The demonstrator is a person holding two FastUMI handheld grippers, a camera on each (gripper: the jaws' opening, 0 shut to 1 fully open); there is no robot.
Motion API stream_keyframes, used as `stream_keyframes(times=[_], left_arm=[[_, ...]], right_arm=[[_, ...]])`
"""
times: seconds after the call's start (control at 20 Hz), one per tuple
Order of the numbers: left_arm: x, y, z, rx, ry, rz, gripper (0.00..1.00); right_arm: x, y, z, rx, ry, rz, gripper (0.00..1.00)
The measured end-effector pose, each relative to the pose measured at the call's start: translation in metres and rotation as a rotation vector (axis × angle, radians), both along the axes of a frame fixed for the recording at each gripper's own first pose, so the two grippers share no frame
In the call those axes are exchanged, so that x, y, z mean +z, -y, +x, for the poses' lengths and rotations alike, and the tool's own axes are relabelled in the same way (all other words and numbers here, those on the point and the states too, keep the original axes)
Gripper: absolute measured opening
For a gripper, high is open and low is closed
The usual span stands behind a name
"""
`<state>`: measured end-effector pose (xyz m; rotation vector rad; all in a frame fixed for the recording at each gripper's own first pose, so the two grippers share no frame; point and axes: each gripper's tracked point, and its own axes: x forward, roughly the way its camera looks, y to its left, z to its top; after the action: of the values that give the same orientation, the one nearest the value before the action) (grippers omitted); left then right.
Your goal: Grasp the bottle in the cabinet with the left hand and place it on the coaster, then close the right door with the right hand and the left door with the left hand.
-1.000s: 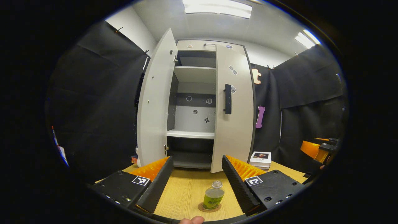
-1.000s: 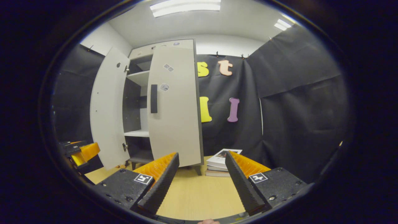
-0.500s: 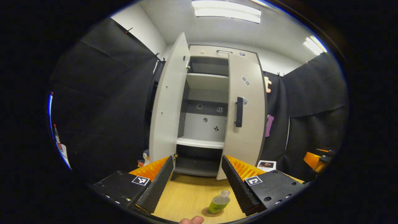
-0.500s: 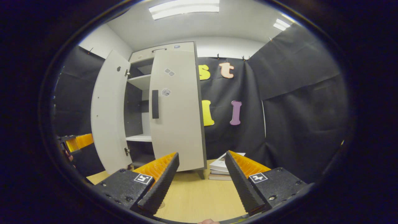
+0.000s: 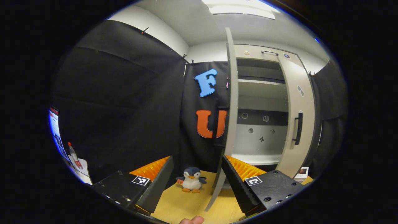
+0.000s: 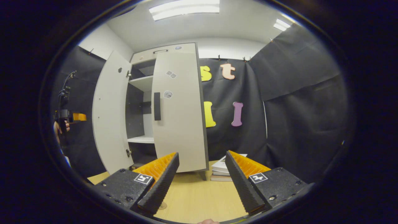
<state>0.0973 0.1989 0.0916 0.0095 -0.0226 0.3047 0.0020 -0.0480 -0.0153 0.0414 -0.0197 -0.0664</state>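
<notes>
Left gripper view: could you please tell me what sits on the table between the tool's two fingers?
In the left gripper view, a toy penguin stands on the table between the left tool's open fingers, beside the left door's edge.

My bench [image 6: 199,199] was light wood. On it stood the cabinet [image 6: 178,124] towards the far edge, a stack of books [image 6: 222,169] just beside its right side, and a plush penguin [image 5: 192,179] by its left door. A small round mark [image 6: 162,205] lay on the bench's near part.
</notes>
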Motion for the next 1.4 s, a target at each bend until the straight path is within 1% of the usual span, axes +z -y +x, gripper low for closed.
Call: stream_keyframes(times=[0.05,0.25,0.3,0.35,0.4,0.45,0.55,0.65,0.7,0.75,0.85,1.0,1.1,1.2,1.3,1.4], left_arm=[[0.002,-0.010,0.009,0.014,0.005,-0.004,0.95],[0.013,-0.042,0.036,0.073,0.023,-0.010,0.95],[0.015,-0.047,0.041,0.083,0.025,-0.018,0.95],[0.015,-0.050,0.044,0.091,0.029,-0.030,0.95],[0.016,-0.051,0.049,0.097,0.034,-0.038,1.00],[0.016,-0.052,0.052,0.102,0.036,-0.040,0.95],[0.013,-0.051,0.057,0.103,0.035,-0.037,0.95],[0.008,-0.040,0.064,0.070,0.017,-0.050,0.95],[0.008,-0.042,0.063,0.089,0.024,-0.039,0.95],[0.011,-0.042,0.062,0.101,0.034,-0.016,0.93],[0.012,-0.035,0.063,0.093,0.042,0.001,0.93],[0.009,-0.028,0.064,0.056,0.026,-0.012,0.93],[0.009,-0.011,0.061,0.023,0.021,-0.009,0.93],[0.010,0.007,0.060,0.001,0.021,0.018,0.92],[0.011,0.023,0.063,-0.021,0.022,0.041,0.92],[0.011,0.039,0.068,-0.055,0.020,0.038,0.92]], right_arm=[[0.000,0.003,-0.001,-0.006,-0.001,-0.004,0.98],[-0.003,0.013,-0.004,-0.037,-0.010,0.005,0.98],[-0.003,0.016,-0.004,-0.043,-0.013,0.009,0.94],[-0.004,0.018,-0.004,-0.050,-0.013,0.011,0.98],[-0.004,0.021,-0.004,-0.059,-0.012,0.009,0.98],[-0.004,0.022,-0.004,-0.064,-0.014,0.007,0.98],[-0.006,0.024,-0.004,-0.070,-0.019,0.005,0.98],[-0.006,0.026,-0.003,-0.072,-0.017,0.010,0.98],[-0.007,0.026,-0.002,-0.070,-0.018,0.011,0.94],[-0.008,0.026,-0.001,-0.069,-0.020,0.012,0.98],[-0.008,0.024,0.000,-0.064,-0.019,0.015,0.98],[-0.007,0.018,0.004,-0.043,-0.014,0.019,0.98],[-0.006,0.014,0.005,-0.026,-0.010,0.019,0.98],[-0.004,0.015,0.008,-0.019,-0.008,0.019,0.98],[-0.003,0.019,0.008,-0.025,-0.007,0.019,0.98],[-0.004,0.023,0.005,-0.027,-0.010,0.027,0.98]])
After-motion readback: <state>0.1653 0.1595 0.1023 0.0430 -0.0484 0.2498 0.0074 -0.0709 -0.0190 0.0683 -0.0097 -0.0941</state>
